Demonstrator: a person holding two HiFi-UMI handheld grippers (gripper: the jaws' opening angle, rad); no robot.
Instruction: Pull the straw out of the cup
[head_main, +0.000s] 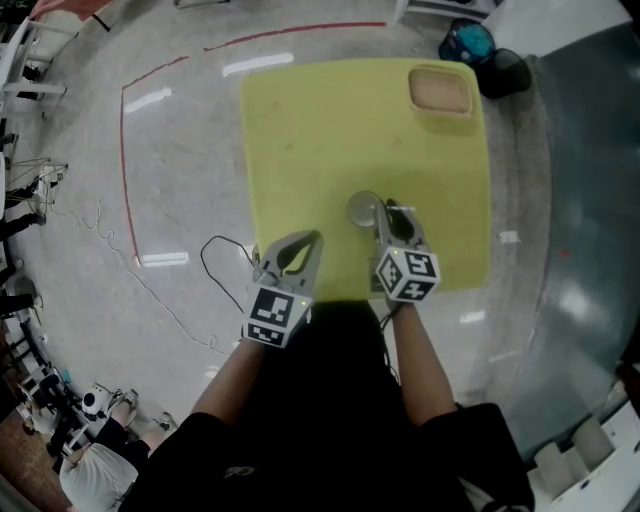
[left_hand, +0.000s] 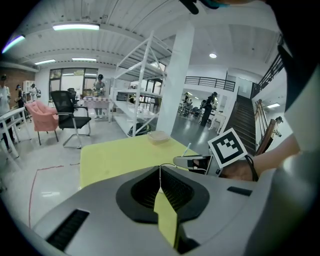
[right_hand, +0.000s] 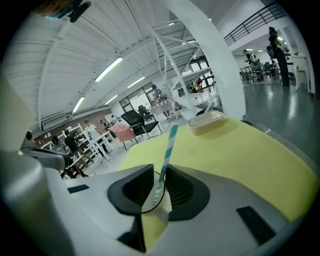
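Observation:
A cup stands on the yellow table, near its front edge. A teal-and-white striped straw rises out of the cup, leaning slightly. My right gripper is at the cup's right side. In the right gripper view its jaws stand either side of the straw, open, with a gap on the left. My left gripper hovers over the table's front left edge, apart from the cup, its jaws shut on nothing. From there the straw shows above the right gripper.
A shallow beige container sits at the table's far right corner. A dark bag with a blue item lies on the floor behind it. A black cable and red tape lines mark the floor at left.

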